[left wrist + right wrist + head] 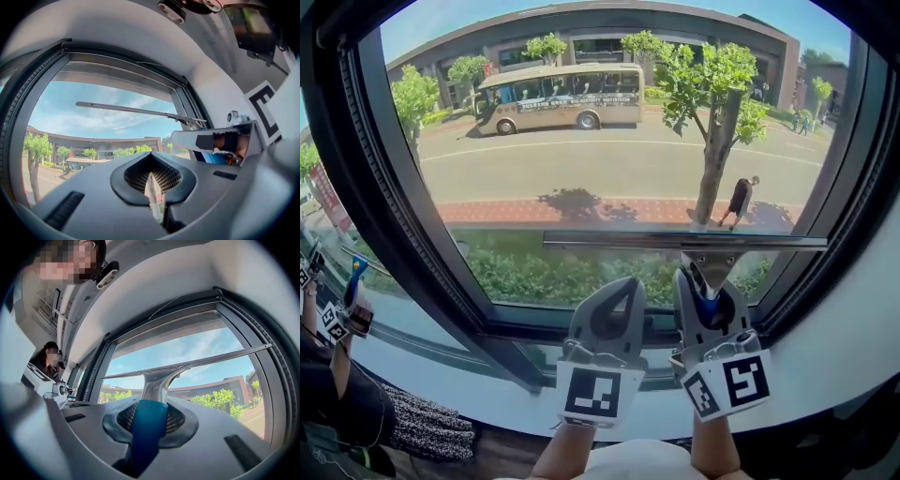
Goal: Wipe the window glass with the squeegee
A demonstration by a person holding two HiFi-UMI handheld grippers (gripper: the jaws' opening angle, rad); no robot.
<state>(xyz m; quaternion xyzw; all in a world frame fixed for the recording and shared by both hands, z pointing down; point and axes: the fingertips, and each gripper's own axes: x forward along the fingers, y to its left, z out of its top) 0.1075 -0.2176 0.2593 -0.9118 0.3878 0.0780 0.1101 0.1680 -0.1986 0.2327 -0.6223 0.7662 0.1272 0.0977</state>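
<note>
While your right gripper (709,298) clamps its jaws on the blue handle (146,425) of the squeegee (684,242), stay on that handle: it looks light and stiff, probably slick if wet. Blade lies across the lower window glass (581,159). Left gripper (614,300) just beside, jaws together, empty.

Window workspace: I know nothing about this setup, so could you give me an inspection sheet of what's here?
Surface: window glass in a dark frame, with a white sill below it.
Job's things: squeegee, its blade lying level across the lower part of the pane.
Clutter: nothing seen.
Grippers: right gripper is shut on the squeegee's blue handle; left gripper has its jaws together and holds nothing.
Cables: nothing seen.
Surroundings: a second person at far left indoors; outside, a bus, a tree and a pedestrian.
</note>
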